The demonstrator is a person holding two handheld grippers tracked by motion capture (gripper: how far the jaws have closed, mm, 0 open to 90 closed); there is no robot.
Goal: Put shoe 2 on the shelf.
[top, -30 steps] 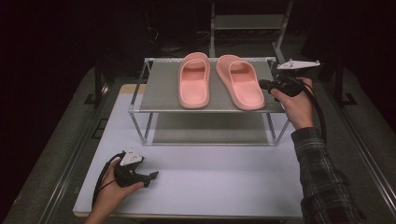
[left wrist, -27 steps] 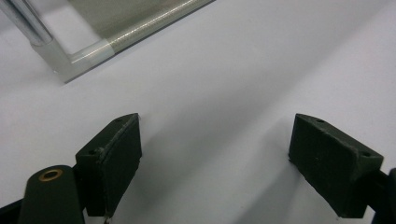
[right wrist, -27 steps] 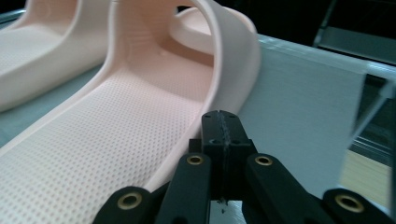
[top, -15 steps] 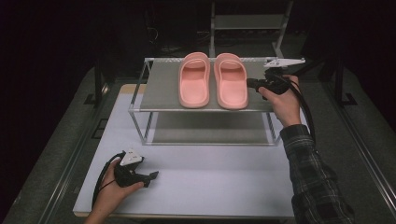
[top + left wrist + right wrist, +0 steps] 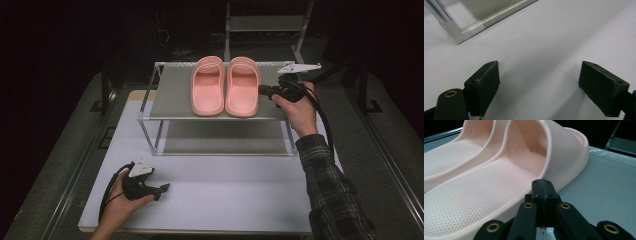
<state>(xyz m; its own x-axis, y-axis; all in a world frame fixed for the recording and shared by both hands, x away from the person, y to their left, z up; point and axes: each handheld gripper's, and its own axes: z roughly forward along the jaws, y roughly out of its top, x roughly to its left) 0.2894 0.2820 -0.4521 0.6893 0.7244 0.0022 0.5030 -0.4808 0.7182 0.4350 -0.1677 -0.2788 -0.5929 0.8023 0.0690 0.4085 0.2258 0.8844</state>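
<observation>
Two pink slippers stand side by side on the top shelf of a metal rack (image 5: 170, 97), toes pointing away. The left slipper (image 5: 208, 85) touches the right slipper (image 5: 243, 86). My right gripper (image 5: 261, 90) is shut with nothing between its jaws, and its tip rests against the outer side of the right slipper (image 5: 486, 192). In the right gripper view the closed jaws of the right gripper (image 5: 543, 188) meet that slipper's edge, with the left slipper (image 5: 446, 160) beyond. My left gripper (image 5: 162, 189) lies open on the white table, and the left gripper (image 5: 539, 85) holds nothing.
The white table top (image 5: 225, 195) spreads in front of the rack. The rack's lower shelf (image 5: 225, 137) is bare. A rack foot and rail (image 5: 466, 30) show ahead of the left gripper. Dark floor and a second frame (image 5: 265, 22) lie behind.
My right gripper has moved left along the top shelf and the right slipper has slid left with it, closing up against the left slipper. The left gripper has stayed put.
</observation>
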